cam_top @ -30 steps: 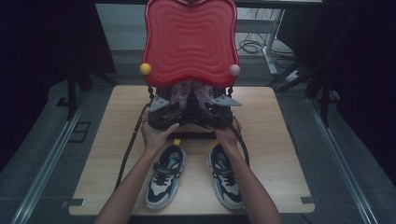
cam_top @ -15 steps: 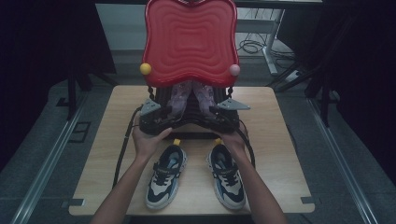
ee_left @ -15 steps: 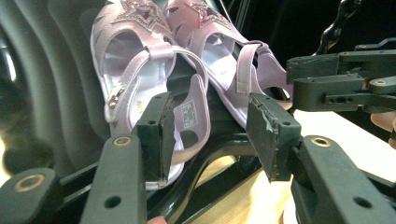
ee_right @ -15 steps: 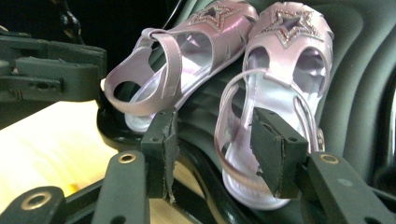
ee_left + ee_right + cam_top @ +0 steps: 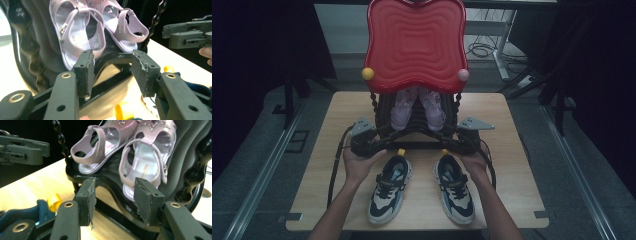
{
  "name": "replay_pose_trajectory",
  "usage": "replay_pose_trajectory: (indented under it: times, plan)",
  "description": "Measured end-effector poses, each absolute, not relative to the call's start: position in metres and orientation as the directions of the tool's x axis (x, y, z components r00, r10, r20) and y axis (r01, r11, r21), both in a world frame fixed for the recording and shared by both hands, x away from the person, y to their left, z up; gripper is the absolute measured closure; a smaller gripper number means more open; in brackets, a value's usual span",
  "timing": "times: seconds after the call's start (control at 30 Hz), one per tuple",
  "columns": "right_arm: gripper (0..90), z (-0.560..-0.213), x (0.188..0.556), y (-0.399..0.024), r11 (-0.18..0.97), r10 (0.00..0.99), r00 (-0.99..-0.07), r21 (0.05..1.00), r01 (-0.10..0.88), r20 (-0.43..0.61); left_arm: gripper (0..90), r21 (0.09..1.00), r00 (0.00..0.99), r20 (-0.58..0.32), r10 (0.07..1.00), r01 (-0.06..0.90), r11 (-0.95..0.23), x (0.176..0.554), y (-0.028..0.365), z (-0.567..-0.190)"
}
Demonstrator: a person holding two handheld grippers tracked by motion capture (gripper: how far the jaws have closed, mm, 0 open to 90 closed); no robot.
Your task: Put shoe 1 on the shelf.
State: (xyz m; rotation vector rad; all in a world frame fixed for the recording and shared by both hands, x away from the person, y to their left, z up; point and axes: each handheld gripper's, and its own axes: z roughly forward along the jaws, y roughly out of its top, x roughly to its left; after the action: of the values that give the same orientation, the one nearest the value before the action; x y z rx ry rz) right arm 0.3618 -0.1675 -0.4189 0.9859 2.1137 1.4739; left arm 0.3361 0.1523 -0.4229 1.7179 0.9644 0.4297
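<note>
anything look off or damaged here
The pads on the left gripper look worn, with chipped, ragged edges; the right gripper has pads frayed the same way. The two sandals sit tilted on the black rack, one overlapping the other. The sneakers look tidy.

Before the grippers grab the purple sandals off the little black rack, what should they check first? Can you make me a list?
1. Left gripper open, nothing between its jaws: ok.
2. Right gripper open, nothing between its jaws: ok.
3. Purple sandals resting on the black rack, in front of both grippers: ok.
4. Sneakers on the table, apart from the rack's front: ok.
5. Red tray leaning above the sandals, steady or not: cannot tell.
6. Each gripper lined up with its own sandal: cannot tell.
</note>
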Motion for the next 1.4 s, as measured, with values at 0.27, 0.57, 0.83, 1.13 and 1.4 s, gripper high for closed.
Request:
replay_pose_trajectory:
  times: [0.27,0.57,0.83,1.13,1.4]
  plan:
    - [52.5,-0.425,0.347,-0.177,0.215,0.706,-0.703,0.92,0.328,0.085,54.5,0.902,0.612,-0.198,0.765,0.419,-0.102,0.323,0.161,-0.431]
    - [52.9,-0.434,0.33,-0.193,0.201,0.698,-0.709,0.922,0.331,0.102,54.7,0.892,0.621,-0.187,0.761,0.433,-0.134,0.307,0.163,-0.439]
    - [53.0,-0.44,0.319,-0.206,0.208,0.699,-0.708,0.918,0.337,0.101,53.6,0.877,0.629,-0.199,0.751,0.456,-0.15,0.292,0.168,-0.446]
    - [53.0,-0.45,0.304,-0.227,0.197,0.716,-0.689,0.914,0.355,0.113,53.4,0.864,0.625,-0.236,0.744,0.485,-0.133,0.279,0.178,-0.453]
    - [53.0,-0.454,0.298,-0.236,0.201,0.721,-0.683,0.908,0.368,0.116,52.2,0.851,0.611,-0.255,0.749,0.51,-0.126,0.272,0.188,-0.459]
